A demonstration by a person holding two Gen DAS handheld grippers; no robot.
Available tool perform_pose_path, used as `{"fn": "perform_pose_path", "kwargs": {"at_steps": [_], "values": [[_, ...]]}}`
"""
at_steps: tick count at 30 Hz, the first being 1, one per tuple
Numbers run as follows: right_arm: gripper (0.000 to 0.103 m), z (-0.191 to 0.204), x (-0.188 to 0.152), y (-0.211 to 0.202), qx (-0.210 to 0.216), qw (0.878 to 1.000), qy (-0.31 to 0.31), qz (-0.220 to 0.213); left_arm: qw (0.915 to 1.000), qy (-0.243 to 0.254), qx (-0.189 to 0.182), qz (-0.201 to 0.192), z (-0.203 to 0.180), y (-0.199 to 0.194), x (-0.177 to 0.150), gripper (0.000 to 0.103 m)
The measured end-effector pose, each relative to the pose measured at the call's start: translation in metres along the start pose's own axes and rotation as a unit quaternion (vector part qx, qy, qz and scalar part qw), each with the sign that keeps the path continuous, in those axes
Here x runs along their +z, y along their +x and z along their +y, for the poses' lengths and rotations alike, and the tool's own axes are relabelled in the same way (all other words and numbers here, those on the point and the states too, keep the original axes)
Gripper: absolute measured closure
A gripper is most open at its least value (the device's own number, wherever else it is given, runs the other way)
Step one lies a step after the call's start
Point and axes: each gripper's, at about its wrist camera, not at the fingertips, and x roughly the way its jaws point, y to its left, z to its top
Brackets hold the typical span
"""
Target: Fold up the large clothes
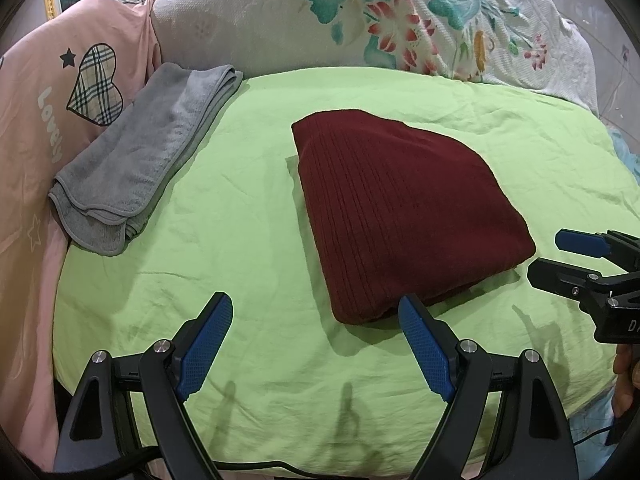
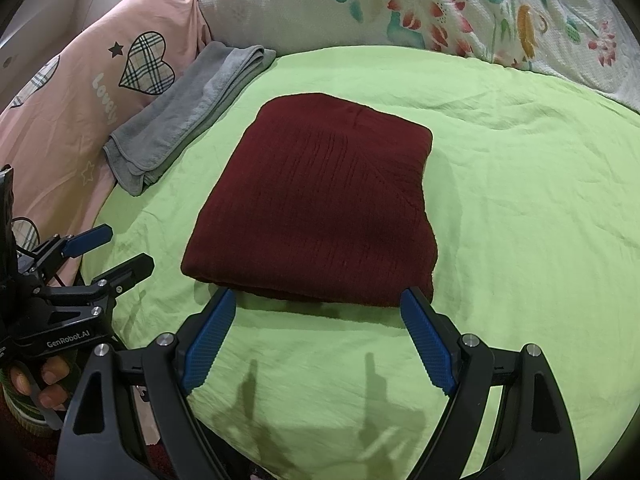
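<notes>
We see the dark red sweater (image 1: 400,216) lying folded into a thick, flat packet in the middle of the green sheet (image 1: 248,220). Its ribbed knit runs from far to near, and the folded edges on the near side show several layers one upon another. In the right wrist view the sweater (image 2: 320,208) sits just beyond the fingertips, not touched by them.

Our left gripper (image 1: 316,344) hangs over the near part of the sheet with its two blue pads wide apart and nothing between them; its right pad (image 1: 424,348) stands just beside the near corner of the sweater, but we cannot tell if it touches. Our right gripper (image 2: 318,340) is also spread wide and holds nothing, with the near edge of the sweater just in front of it. Each gripper appears at the side of the other's view, and there too the fingers are apart.

To the far left a gray towel (image 1: 140,152) lies folded, partly on the sheet and partly against the pink pillow (image 1: 36,120) with a checked heart. Along the far side a white blanket with flowers (image 1: 400,20) is heaped. No box or basket shows in these views.
</notes>
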Motion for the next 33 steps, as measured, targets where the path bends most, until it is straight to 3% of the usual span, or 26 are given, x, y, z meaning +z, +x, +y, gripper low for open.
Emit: {"fn": "perform_pose_path", "kwargs": {"at_steps": [33], "values": [[0.018, -0.0006, 0.0057, -0.0033, 0.001, 1.000, -0.002, -0.002, 1.0000, -0.002, 0.000, -0.003, -0.0038, -0.0028, 0.0030, 0.017]]}}
